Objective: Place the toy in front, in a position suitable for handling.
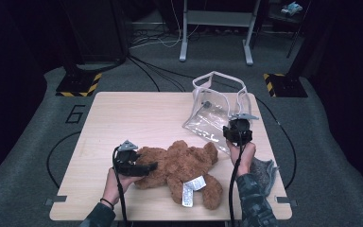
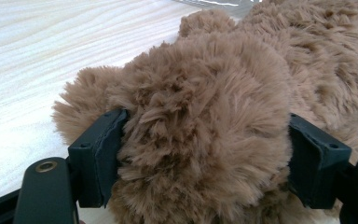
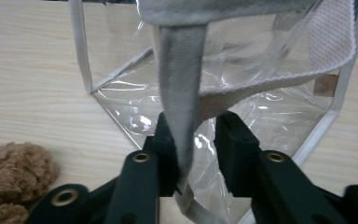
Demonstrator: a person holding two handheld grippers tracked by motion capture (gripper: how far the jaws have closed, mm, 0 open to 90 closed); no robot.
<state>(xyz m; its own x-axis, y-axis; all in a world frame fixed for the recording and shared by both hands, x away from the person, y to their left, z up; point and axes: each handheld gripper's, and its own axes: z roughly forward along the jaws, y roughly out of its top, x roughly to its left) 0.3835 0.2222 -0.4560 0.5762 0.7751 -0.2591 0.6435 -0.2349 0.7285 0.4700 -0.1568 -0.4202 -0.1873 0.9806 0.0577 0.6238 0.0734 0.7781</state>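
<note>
While my left gripper clamps a plush limb of the brown teddy bear, which lies near the front edge of the table, my right gripper has its jaws drawn in around the grey strap of the clear bag; a small gap shows on one side, so I cannot tell whether the pinch is firm. Step in hand, as I judge it: securing the bag's mouth ahead of loading the bear. Next move calls for lifting the strap to hold the mouth wide, then carrying the bear across. Surface: pale wood-grain tabletop. Room: dark, grey carpet, floor cables, a grey cloth by my right hand.
</note>
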